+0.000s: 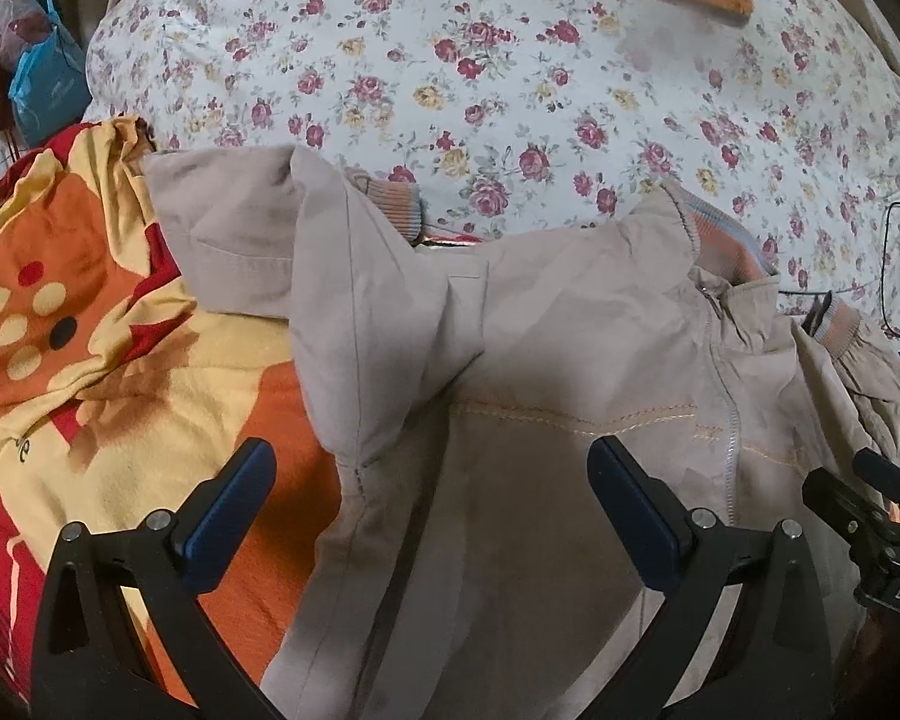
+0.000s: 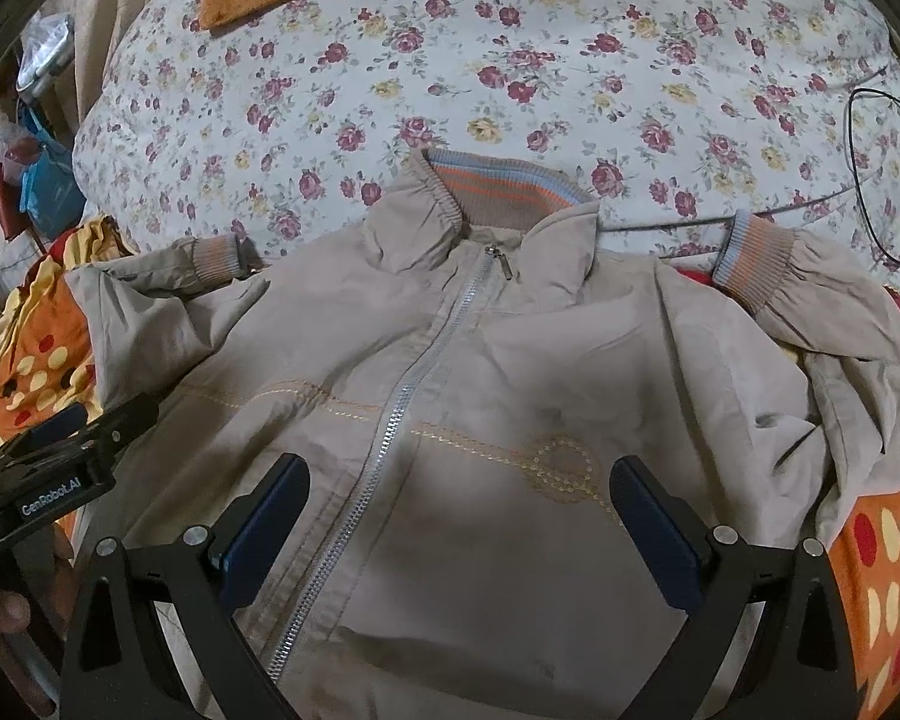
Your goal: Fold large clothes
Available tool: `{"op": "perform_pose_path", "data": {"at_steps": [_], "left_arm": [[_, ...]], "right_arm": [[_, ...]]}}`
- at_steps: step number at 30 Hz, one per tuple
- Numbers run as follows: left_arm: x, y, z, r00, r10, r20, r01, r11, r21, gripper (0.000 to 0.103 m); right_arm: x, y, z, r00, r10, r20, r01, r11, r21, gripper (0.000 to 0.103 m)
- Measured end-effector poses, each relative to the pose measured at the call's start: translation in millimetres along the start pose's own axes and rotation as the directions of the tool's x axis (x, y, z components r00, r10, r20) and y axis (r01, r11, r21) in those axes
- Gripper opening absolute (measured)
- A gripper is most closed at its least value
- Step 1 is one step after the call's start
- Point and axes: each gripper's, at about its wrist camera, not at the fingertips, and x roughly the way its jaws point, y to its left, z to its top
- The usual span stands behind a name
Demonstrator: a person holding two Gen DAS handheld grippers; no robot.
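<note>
We see a beige zip-up jacket lying front-up across the bed, collar toward 12 o'clock on the floral sheet. Left gripper and right gripper hover over it, jaws spread wide, empty.
</note>
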Motion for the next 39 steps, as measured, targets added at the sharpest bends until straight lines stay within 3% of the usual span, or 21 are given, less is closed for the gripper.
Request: {"op": "perform_pose_path", "data": {"at_steps": [39], "left_arm": [[7.5,3.7,-1.3,1.0,0.026,-0.014,-0.026,1.0,-0.007,0.103]], "right_arm": [[9.1,4.5,-5.5,1.0,0.01,-0.011,-0.01,1.0,-0.025,0.101]]}}
